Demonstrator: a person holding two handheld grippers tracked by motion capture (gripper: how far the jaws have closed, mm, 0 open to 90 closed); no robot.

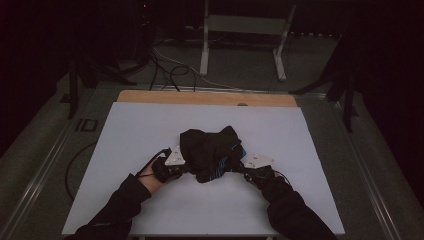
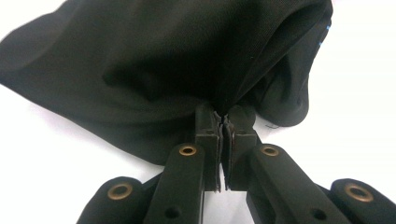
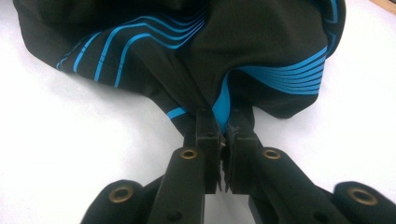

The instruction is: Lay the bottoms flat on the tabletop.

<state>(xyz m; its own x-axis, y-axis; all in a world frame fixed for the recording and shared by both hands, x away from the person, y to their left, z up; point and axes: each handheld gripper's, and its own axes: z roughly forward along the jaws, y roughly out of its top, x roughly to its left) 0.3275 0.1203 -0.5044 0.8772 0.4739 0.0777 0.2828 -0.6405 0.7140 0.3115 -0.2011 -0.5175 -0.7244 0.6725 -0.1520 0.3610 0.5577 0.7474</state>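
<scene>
A crumpled black garment (image 1: 210, 150) with blue stripes lies in a heap near the middle of the white table (image 1: 150, 125). My left gripper (image 1: 189, 169) is at the heap's left side, shut on a fold of the black garment (image 2: 187, 60). At the right side my right gripper (image 1: 240, 170) is shut on a striped edge of the garment (image 3: 224, 56). In both gripper views the jaws stand pressed together with cloth pinched at their tips. A person's dark-sleeved forearms hold both grippers from the near edge.
A wooden strip (image 1: 205, 98) runs along the table's far edge. Beyond it on the floor lie loose cables (image 1: 165, 70) and a white metal frame (image 1: 245, 35). A cable (image 1: 75, 165) loops off the table's left side.
</scene>
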